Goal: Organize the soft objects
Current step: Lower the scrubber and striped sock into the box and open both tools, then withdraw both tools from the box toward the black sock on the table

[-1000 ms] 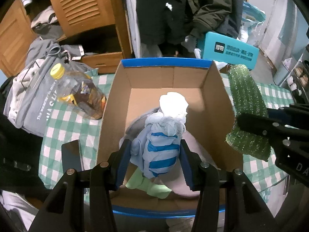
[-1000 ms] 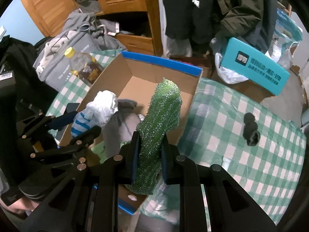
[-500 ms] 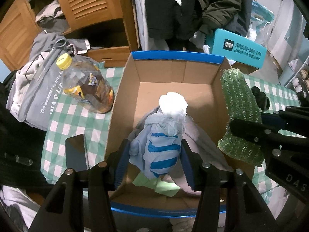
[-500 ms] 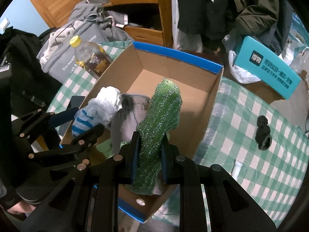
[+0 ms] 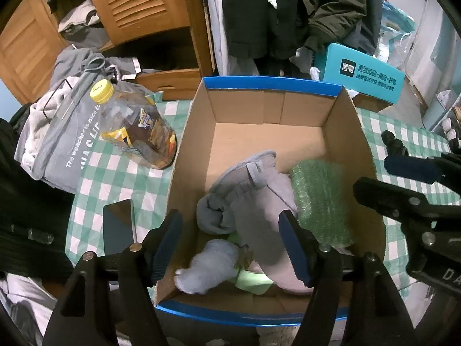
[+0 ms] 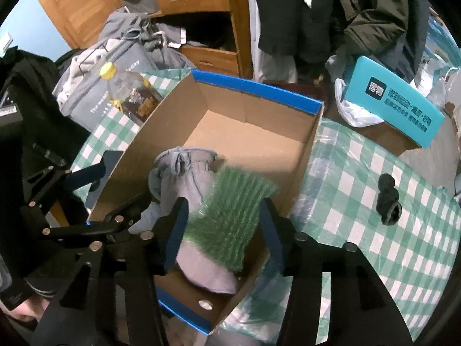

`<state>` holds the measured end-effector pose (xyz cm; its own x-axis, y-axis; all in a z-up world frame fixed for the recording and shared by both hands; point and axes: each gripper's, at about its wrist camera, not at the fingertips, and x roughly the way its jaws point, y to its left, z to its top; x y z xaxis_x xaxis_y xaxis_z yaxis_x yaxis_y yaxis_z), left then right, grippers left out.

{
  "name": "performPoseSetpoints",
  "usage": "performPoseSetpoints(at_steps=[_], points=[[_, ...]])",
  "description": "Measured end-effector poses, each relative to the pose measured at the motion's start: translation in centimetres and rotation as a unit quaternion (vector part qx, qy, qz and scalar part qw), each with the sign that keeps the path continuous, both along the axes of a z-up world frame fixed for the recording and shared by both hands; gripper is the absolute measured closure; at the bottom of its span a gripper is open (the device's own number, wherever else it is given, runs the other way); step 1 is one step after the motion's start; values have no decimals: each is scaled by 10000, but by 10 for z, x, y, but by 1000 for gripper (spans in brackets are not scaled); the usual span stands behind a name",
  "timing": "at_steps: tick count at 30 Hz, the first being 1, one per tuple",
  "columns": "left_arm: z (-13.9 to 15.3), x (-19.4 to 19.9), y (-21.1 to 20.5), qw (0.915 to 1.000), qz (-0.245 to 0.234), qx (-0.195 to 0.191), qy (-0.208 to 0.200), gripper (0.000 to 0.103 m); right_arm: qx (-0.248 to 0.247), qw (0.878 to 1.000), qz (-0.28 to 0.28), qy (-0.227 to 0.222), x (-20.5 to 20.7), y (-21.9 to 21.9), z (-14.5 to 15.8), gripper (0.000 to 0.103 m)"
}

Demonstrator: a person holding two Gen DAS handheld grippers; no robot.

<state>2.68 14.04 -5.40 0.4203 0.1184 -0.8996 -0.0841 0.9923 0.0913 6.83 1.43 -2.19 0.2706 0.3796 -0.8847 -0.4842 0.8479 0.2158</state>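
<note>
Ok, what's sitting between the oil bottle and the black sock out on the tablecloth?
The cardboard box stands between the oil bottle and the black sock, seen in the right wrist view. Inside it lie a grey garment and the green sparkly cloth.

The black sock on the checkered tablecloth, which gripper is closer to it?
Right. The right gripper hangs open over the box's right side, next to the black sock. The left gripper is over the box's left half.

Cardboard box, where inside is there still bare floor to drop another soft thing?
The far half of the cardboard box, between its blue-edged back wall and the grey garment, is bare. The near half is crowded: grey garment, green scrubby cloth, pale blue bundle.
</note>
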Motion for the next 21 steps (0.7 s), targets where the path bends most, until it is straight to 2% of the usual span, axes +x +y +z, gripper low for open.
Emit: performPoseSetpoints(at_steps=[21], points=[[6, 6, -33, 9997, -241, -27, -39, 32, -11, 9982, -598, -58, 3, -61, 5, 41]])
